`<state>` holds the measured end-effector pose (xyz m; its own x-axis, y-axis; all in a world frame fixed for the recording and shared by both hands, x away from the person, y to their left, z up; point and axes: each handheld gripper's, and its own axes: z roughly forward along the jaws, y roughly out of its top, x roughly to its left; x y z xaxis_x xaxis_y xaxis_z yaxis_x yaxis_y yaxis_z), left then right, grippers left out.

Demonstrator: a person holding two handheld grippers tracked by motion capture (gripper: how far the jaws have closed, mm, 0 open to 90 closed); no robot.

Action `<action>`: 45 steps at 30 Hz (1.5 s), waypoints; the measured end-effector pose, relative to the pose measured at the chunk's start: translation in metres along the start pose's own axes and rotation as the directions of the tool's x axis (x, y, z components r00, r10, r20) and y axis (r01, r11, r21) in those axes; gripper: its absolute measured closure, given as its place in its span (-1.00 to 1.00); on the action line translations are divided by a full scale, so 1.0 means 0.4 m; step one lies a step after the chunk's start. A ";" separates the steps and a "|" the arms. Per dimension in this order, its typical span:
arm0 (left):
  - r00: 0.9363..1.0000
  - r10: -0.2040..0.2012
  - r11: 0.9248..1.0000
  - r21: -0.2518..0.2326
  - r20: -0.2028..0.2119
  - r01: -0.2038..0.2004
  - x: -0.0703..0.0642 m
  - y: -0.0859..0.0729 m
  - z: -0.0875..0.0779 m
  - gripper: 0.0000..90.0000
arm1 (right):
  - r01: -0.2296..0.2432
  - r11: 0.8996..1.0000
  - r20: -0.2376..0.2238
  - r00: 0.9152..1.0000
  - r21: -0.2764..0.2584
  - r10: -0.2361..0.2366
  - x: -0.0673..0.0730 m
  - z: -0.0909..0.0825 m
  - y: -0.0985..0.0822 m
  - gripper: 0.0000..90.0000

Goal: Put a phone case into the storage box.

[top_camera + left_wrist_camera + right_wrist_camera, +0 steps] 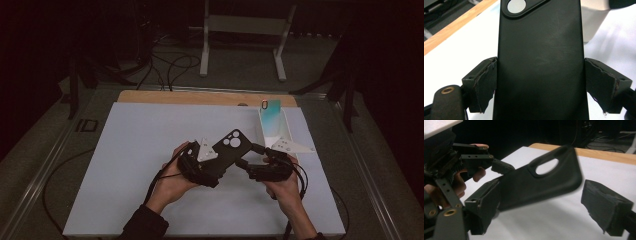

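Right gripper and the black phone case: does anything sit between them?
Nothing visible does. The black phone case is clamped across its width in the left gripper and held above the table. The right gripper stands open beside it, the case's camera end already between its jaws, no pad pressing.

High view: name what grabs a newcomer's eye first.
A black phone case is held above the middle of the white table, clamped across its width by the left gripper. The right gripper is beside it, jaws apart. A white stand with a teal phone sits far right.
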<state>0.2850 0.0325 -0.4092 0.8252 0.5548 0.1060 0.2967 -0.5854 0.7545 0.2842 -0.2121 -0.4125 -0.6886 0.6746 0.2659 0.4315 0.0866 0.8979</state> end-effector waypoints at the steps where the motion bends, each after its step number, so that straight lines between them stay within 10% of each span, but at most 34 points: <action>1: 1.000 0.000 1.000 0.000 0.000 0.000 0.000 0.000 0.000 -0.65 | 0.000 1.000 0.000 1.000 0.000 0.000 0.000 0.000 0.000 -0.59; 6: 1.000 0.009 1.000 -0.030 0.014 -0.009 -0.018 0.005 -0.002 -0.66 | -0.050 0.998 -0.047 0.998 0.033 0.051 0.002 0.021 -0.001 0.00; 10: 1.000 0.021 1.000 -0.018 0.011 -0.021 -0.027 0.005 0.007 -0.66 | -0.062 0.997 -0.068 0.996 0.039 0.064 0.003 0.024 -0.001 0.07; 11: 1.000 0.023 1.000 -0.016 0.012 -0.022 -0.029 0.004 0.010 -0.66 | -0.098 0.994 -0.120 0.987 0.043 0.102 0.009 0.031 0.001 0.48; 13: 1.000 0.023 1.000 -0.013 0.013 -0.023 -0.033 0.003 0.016 -0.66 | -0.108 0.993 -0.147 0.983 0.040 0.113 0.011 0.034 0.004 0.69; 26: 0.999 -0.050 0.998 -0.027 -0.002 0.050 -0.015 -0.009 0.017 -0.67 | -0.053 0.997 -0.132 0.989 0.057 0.060 0.034 0.038 0.007 0.90; 37: 0.974 -0.094 0.992 -0.060 0.206 0.109 0.013 -0.032 0.004 -0.88 | 0.022 0.999 -0.193 0.981 0.038 -0.014 0.038 0.001 0.022 0.90; 45: 0.956 -0.084 0.991 -0.080 0.282 0.110 0.014 -0.037 0.001 -0.72 | 0.075 0.997 -0.296 0.953 0.025 -0.064 0.059 -0.011 0.032 0.90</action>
<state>0.2855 0.0440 -0.4200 0.8993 0.4128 -0.1443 0.3464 -0.4713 0.8111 0.2708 -0.1984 -0.3933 -0.8564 0.4203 0.2998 0.3935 0.1553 0.9061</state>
